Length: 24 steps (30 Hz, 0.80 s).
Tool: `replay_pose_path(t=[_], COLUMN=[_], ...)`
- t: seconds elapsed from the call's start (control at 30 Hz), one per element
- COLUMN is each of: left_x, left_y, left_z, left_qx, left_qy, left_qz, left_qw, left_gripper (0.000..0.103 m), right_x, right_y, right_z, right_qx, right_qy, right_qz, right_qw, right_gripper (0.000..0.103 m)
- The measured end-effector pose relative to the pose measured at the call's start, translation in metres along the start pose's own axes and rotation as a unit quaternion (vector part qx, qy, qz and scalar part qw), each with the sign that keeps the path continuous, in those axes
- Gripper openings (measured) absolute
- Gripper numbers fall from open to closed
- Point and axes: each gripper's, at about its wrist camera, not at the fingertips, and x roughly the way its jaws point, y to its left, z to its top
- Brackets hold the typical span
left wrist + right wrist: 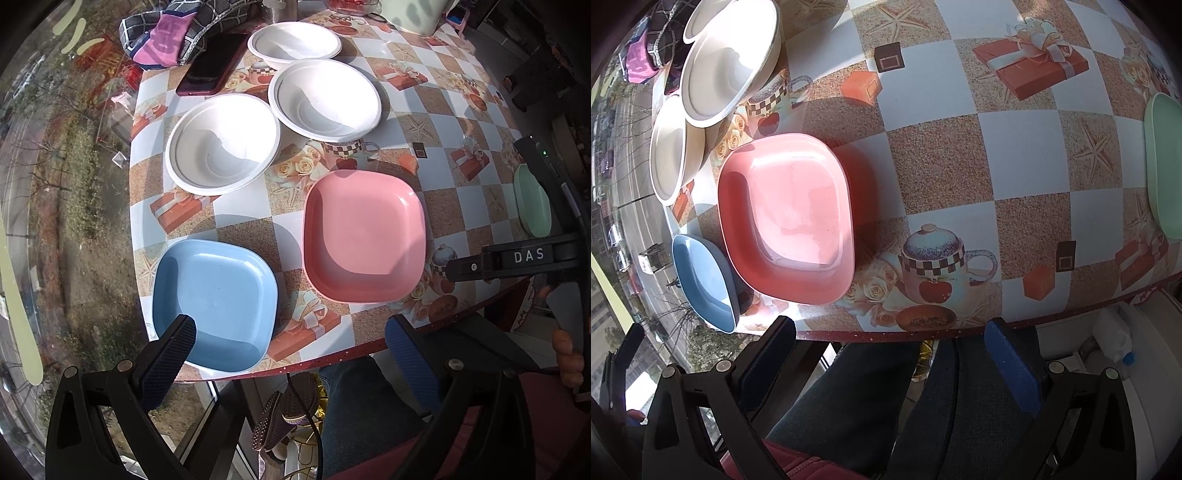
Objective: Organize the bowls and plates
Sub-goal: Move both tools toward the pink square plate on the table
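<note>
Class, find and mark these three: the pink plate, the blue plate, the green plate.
pink plate (364,236): left wrist view, flat centre.
blue plate (216,295): left wrist view, flat centre.
green plate (1165,166): right wrist view, visible inner surface at the picture's edge.

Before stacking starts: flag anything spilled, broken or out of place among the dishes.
No spill or damage shows. One oddity: a dark phone lies among the white bowls, beside a folded cloth. The blue plate sits close to the table edge.
</note>
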Motion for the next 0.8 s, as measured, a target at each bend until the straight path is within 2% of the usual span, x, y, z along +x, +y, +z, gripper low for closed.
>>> replay_pose_path(t=[0.33, 0.8], left_x=[-0.002, 0.005], left_y=[0.001, 0.011], left_z=[0.000, -0.003], left_qx=[0.009, -0.006], left_qy=[-0.005, 0.005], left_qz=[0.004, 0.010], left_qw=[0.9999, 0.9999], left_gripper=[0.102, 0.102], right_x=[0.003, 0.009], right_y=[0.001, 0.008], right_z=[0.005, 0.008], right_qx=[0.001, -0.005], right_qy=[-0.031, -0.026], right_qz=[-0.018, -0.030], right_qw=[0.999, 0.999], right_gripper=[0.103, 0.103])
